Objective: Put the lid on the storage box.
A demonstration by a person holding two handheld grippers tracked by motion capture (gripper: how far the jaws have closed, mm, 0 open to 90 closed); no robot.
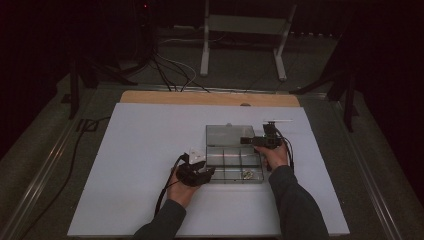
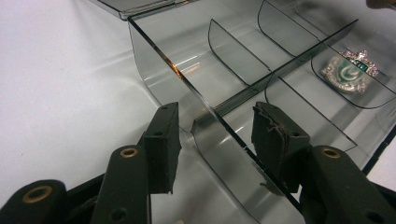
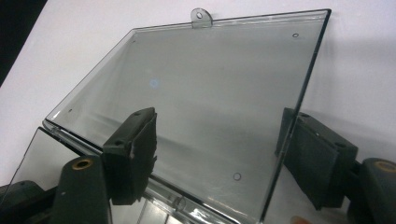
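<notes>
A smoky clear compartment box (image 1: 232,156) lies on the white table with its lid (image 1: 230,135) folded flat behind it. In a front right compartment rests a green and silver crest badge (image 2: 350,70), also seen as a small glint, the badge (image 1: 247,174). My left gripper (image 1: 210,171) is at the box's front left corner. In the left gripper view my left gripper (image 2: 217,140) straddles the box wall (image 2: 159,56), jaws apart, one outside and one inside. My right gripper (image 1: 244,141) reaches in from the right. My right gripper (image 3: 219,149) spans the lid's (image 3: 210,79) side edge, open.
The white table top (image 1: 150,150) has free room left of and in front of the box. A wooden strip (image 1: 210,98) runs along its far edge. Beyond it stand a metal frame (image 1: 245,30) and cables (image 1: 170,70) on the dark floor.
</notes>
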